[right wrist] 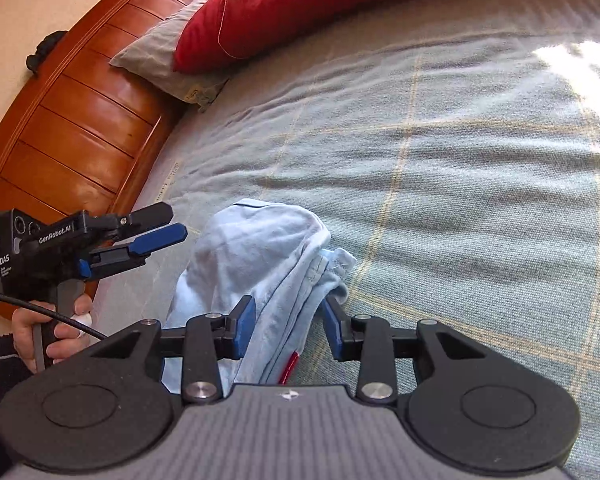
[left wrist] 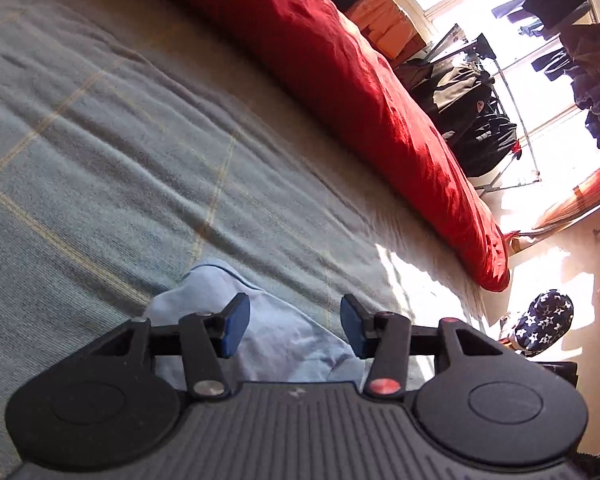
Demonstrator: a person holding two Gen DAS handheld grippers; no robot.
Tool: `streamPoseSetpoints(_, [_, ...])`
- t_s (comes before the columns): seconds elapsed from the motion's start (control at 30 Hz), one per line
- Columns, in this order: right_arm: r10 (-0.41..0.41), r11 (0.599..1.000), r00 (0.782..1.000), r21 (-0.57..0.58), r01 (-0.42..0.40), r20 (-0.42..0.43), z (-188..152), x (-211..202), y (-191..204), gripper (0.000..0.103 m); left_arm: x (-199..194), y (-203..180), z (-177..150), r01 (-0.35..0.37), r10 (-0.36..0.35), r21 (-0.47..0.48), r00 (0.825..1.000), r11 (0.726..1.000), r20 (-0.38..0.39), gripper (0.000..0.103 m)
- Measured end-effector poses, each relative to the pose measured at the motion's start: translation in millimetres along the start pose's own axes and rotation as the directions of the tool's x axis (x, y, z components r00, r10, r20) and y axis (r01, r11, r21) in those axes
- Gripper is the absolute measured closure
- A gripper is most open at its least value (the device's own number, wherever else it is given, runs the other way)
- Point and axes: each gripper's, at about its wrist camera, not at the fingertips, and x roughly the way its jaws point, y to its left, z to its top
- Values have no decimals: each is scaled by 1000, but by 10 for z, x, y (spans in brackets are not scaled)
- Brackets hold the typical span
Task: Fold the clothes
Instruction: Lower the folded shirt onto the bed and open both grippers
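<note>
One light-blue garment (right wrist: 256, 264) bunched on bed (right wrist: 440, 168); two grippers, left (left wrist: 294, 330) and right (right wrist: 288, 330), jaws half open, gripping nothing; one red duvet (left wrist: 340, 72).

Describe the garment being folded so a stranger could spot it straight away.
Start at the bed with its grey-green checked blanket and wooden headboard. On the blanket's near side, far from the red duvet, lies a bunched garment. It is the only pale blue thing there, with stitched seams and a small red tag.

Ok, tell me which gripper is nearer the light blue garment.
Right. The right gripper is over the light blue garment, cloth between its open fingers. The left gripper hangs off to the garment's side, apart from it.
</note>
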Motion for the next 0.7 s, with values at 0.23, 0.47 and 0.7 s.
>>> streamPoseSetpoints(0.23, [-18, 999, 1000, -37, 19, 18, -20, -145, -4, 62, 178, 78, 8, -190, 190, -14, 982, 982, 6, 75])
streamPoseSetpoints(0.47, [-32, 999, 999, -33, 33, 19, -7, -214, -125, 60, 302, 25, 364, -281, 299, 168, 950, 945, -92, 63])
streamPoseSetpoints(0.7, [-36, 999, 999, -21, 36, 34, 35, -262, -191, 60, 354, -161, 167, -264, 321, 306, 935, 915, -152, 91])
